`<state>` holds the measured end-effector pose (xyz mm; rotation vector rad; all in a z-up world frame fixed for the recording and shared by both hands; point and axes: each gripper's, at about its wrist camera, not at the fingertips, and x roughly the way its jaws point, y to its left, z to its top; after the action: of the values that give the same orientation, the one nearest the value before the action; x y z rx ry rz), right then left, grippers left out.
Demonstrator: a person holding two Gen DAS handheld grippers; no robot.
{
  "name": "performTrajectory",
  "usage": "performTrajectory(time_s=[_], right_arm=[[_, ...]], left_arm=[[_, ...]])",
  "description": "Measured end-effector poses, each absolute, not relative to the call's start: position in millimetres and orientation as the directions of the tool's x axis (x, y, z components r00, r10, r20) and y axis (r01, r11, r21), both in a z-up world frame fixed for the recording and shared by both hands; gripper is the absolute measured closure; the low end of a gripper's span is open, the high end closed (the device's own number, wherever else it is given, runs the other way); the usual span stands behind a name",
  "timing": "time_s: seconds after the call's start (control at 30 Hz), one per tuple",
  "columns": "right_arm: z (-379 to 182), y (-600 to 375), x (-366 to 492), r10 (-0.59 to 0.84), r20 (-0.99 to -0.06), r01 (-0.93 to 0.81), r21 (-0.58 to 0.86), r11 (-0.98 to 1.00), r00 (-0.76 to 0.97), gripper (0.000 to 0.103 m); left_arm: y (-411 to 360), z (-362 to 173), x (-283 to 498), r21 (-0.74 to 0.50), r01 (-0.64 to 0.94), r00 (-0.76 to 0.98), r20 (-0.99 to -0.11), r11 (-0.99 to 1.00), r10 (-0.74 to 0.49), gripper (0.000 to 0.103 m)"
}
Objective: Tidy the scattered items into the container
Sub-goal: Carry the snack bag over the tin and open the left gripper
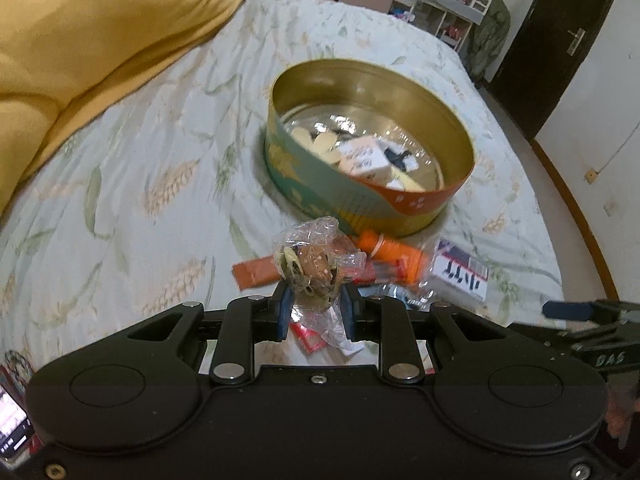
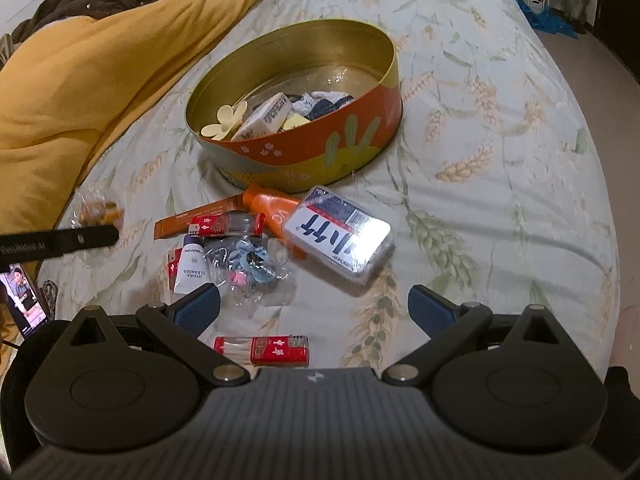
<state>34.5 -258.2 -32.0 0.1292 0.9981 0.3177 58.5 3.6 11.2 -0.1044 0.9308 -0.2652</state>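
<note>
A bed (image 2: pixel 480 128) with a wheat-patterned cover is seen, and one yellow quilt (image 2: pixel 100 80) is bunched along its left side. One round tin (image 2: pixel 304 148), orange and green outside and gold inside, is set on the cover; one cream flower clip (image 2: pixel 224 120), one white box (image 2: pixel 266 116) and some dark and white cloth pieces are held in it.

Just in front of the tin the scattered items are gathered: one clear plastic case (image 2: pixel 340 236) with a white label, one orange tube (image 2: pixel 266 208) partly under it, one flat orange sachet (image 2: pixel 196 220), one white cleanser tube (image 2: pixel 192 272), one clear bag of hair ties (image 2: pixel 250 260), and two red-capped clear cases, one (image 2: pixel 226 225) in the pile and one (image 2: pixel 262 350) nearer the right gripper (image 2: pixel 314 304).

The right gripper's fingers are spread wide, with nothing between them. One small crumpled clear bag (image 1: pixel 314 264) of brownish contents is clamped between the fingers of the left gripper (image 1: pixel 314 308), raised above the pile.
</note>
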Motion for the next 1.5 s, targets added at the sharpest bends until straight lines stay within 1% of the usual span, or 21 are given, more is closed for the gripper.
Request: performTrajectory(time_s=[0.2, 0.47, 1.03, 1.3, 1.43, 1.47, 1.5], right_arm=[[-39, -255, 32, 0.319, -0.808, -0.189, 0.258, 0.947, 0.495, 0.0], [-53, -242, 28, 0.333, -0.827, -0.208, 0.265, 0.942, 0.454, 0.0], [-79, -221, 28, 0.327, -0.854, -0.211, 0.26, 0.942, 0.405, 0.0], [-87, -213, 28, 0.315, -0.866, -0.223, 0.243, 0.944, 0.39, 0.0], [-88, -211, 29, 0.312, -0.867, -0.222, 0.24, 0.945, 0.389, 0.0], [-88, -210, 29, 0.309, -0.867, -0.223, 0.237, 0.946, 0.39, 0.0], [-88, -209, 29, 0.307, -0.868, -0.226, 0.233, 0.946, 0.389, 0.0]], left_arm=[[-7, 31, 72, -0.202, 0.206, 0.602, -0.746, 0.957, -0.287, 0.08], [-22, 46, 93, -0.194, 0.236, 0.621, -0.723, 0.952, -0.301, 0.08], [-50, 55, 144, -0.171, 0.297, 0.634, -0.701, 0.939, -0.328, 0.08], [-67, 53, 174, -0.161, 0.319, 0.629, -0.701, 0.934, -0.336, 0.08], [-70, 47, 195, -0.174, 0.317, 0.624, -0.702, 0.932, -0.343, 0.08], [-71, 45, 199, -0.163, 0.316, 0.628, -0.703, 0.935, -0.335, 0.076], [-73, 44, 202, -0.143, 0.313, 0.631, -0.707, 0.939, -0.318, 0.058]])
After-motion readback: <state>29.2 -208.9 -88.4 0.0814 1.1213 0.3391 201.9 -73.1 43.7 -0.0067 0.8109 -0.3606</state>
